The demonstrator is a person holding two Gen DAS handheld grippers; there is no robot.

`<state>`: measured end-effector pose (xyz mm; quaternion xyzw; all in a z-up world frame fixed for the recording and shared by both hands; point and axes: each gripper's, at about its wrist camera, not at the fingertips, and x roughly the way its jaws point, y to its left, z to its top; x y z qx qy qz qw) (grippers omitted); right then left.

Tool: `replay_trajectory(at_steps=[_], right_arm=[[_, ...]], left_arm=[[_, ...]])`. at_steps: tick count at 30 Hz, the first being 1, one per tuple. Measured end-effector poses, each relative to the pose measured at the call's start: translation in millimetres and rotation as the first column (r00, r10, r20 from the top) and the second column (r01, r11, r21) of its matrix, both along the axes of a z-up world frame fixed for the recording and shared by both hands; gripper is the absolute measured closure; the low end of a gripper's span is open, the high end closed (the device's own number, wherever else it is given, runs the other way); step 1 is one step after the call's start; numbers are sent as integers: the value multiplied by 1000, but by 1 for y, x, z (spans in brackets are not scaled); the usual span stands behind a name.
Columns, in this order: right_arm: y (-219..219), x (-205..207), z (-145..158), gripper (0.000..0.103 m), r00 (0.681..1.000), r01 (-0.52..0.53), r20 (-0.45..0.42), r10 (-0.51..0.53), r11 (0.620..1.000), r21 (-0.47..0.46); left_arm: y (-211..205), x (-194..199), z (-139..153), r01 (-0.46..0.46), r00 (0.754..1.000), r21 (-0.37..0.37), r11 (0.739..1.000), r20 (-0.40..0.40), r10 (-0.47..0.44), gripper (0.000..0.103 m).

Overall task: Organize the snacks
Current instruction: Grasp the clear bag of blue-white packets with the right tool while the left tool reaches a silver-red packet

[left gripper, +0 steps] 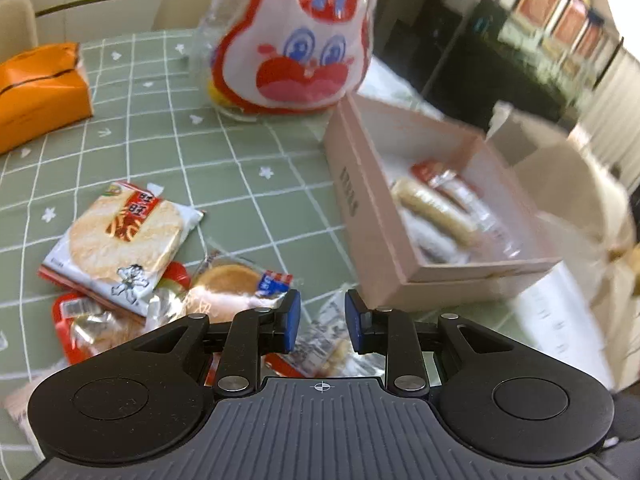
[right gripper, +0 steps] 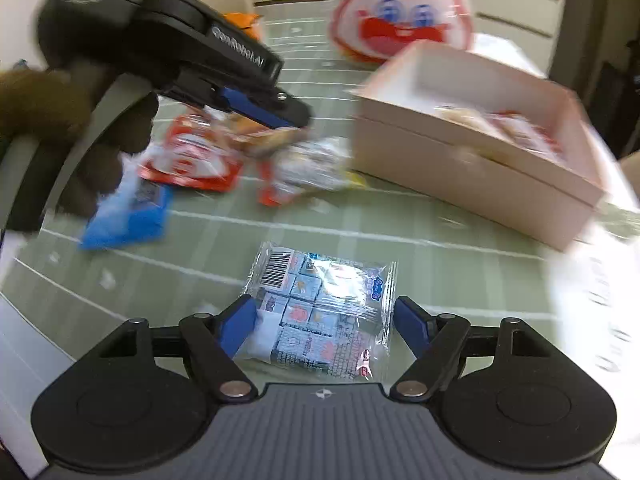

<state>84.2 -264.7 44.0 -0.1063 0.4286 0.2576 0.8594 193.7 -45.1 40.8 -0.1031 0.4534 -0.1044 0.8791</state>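
Clearly, "GenRobot.AI" is printed on the left claw (right gripper: 298,118), whose jaws in its own view (left gripper: 322,322) stand narrowly apart with nothing pinched, above a pile of four or five snacks (left gripper: 136,256) on the green desk (left gripper: 240,168). One clear packet (right gripper: 320,312) with a barcode lies between the spread, open fingers of the right claw (right gripper: 325,320), touching neither pad. One pink box (left gripper: 400,208), its side lettering too blurred to read, holds a few snacks just right of the pile, with one rabbit bag (left gripper: 296,40) behind it.
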Motion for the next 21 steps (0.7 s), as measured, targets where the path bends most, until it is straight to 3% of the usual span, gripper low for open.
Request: replay_trajectory(at_steps=[4,6,21], right_arm=[[-37,8,-6,22,995,98,-25,-97,993,71],[-46,8,-8,21,991,130,-17,-129,985,109],[-28,-8,-19,6,991,86,104,-89,996,33]], left_arm=[[-14,-7,-6,51,994,10,999,-95,-50,75],[-22,-20,-4,71,992,23,997,-105,-69,75],[-28,-86,4,-7,993,24,1000,-116,10,74]])
